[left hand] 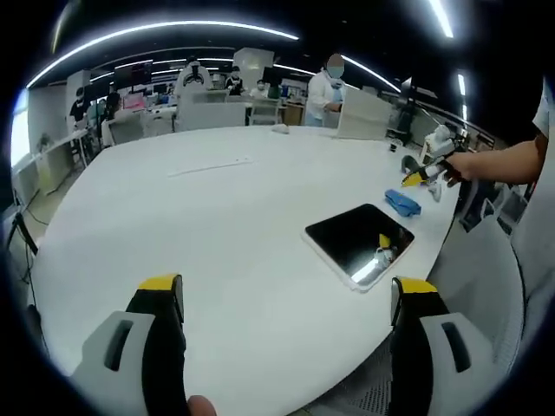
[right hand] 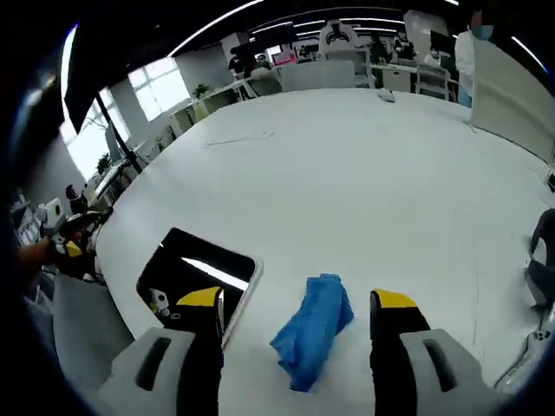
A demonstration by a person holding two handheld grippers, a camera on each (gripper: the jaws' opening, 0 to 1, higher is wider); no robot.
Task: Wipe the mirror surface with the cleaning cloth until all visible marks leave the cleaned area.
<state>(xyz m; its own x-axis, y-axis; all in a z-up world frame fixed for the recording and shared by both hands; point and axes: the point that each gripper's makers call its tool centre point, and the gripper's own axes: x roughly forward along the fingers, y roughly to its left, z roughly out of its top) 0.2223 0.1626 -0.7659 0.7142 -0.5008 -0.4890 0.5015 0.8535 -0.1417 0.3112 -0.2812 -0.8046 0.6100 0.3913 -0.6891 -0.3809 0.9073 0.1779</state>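
Left gripper (left hand: 286, 299) hangs above the white table (left hand: 173, 225), jaws spread wide with nothing between them; the dark rectangular mirror (left hand: 358, 244) lies flat near the table's edge, its long axis running from that gripper toward the crumpled blue cloth (left hand: 402, 203) just beyond its far corner. Right gripper (right hand: 299, 316), jaws also apart and empty, is over the cloth, whose length lies roughly along the jaws; whether a fingertip (right hand: 390, 303) touches it is hard to tell.

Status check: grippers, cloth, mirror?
Both grippers open, holding nothing. Right gripper lined up on blue cloth, not touching. Mirror flat on white table, unwiped. Nothing in the way.
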